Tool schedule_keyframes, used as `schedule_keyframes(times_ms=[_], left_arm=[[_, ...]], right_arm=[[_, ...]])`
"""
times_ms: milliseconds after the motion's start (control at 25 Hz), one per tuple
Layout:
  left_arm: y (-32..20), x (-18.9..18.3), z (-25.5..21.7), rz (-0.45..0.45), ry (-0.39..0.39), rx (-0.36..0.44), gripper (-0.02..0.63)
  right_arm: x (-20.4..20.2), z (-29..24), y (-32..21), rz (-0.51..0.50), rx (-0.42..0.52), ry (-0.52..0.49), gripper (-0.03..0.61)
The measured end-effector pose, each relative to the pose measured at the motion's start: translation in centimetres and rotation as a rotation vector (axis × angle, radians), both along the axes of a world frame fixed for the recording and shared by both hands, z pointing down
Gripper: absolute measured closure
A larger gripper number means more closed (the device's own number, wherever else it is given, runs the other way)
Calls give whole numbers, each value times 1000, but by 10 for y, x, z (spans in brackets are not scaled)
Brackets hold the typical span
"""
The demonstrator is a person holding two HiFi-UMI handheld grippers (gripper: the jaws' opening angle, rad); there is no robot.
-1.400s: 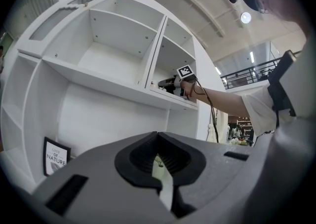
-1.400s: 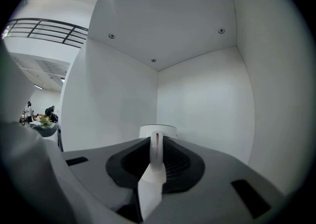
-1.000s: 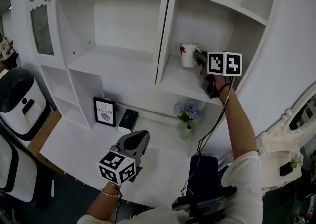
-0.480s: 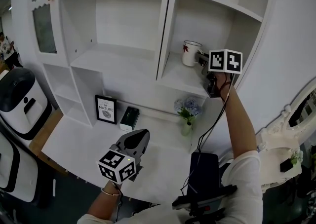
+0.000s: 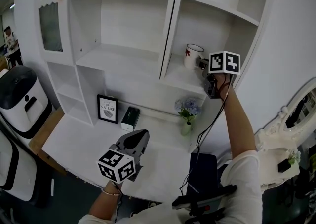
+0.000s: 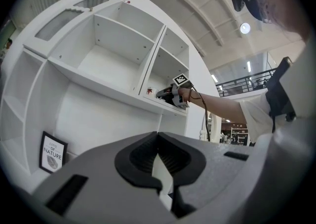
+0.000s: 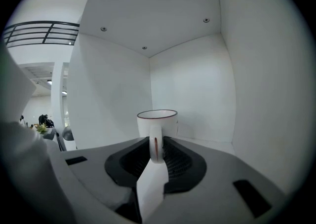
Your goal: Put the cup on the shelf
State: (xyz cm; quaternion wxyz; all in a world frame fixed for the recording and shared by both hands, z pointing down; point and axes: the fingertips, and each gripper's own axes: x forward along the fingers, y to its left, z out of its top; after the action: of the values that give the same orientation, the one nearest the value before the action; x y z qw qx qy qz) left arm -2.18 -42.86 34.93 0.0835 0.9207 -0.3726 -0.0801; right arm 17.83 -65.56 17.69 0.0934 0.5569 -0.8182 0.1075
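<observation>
White shelf unit is seen across the back, split by an upright divider into a wide left bay and a narrower right bay. A white worktop is set below it. A white and black appliance is parked off the worktop's left edge.

Left gripper is held level above the worktop's front edge. Its jaws are closed on each other, with nothing between them in the left gripper view.

Right gripper is reached into the right bay and tilted slightly down. Its jaws are clamped on the handle of the cup, which is seen pinched between the pads in the right gripper view.

A framed "NATURE" print is stood at the worktop's back edge, against the unit. A dark box is placed just beside the print, on its right. A small flower vase is placed at the back edge, below the right bay.

The cup is white with a dark rim and a red motif. It is held upright in the right bay, above the left part of its board and close to the divider. Contact between base and board cannot be told, since the base is hidden by the jaws.
</observation>
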Motion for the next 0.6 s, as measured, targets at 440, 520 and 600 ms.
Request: schedule_keyframes(times_ms=[440,520,600], left_arm=[[19,-20,-3,-19,-14,-14,604],[22,-20,-3,-13,-21,-17,604],[25,-19,-4,-8,-28,-20,604]], right_arm=[[6,-10,35,49,77,-42,474],[3,-12,45,39,104,-41,474],[-1,-14,57,31,134,-24,474]])
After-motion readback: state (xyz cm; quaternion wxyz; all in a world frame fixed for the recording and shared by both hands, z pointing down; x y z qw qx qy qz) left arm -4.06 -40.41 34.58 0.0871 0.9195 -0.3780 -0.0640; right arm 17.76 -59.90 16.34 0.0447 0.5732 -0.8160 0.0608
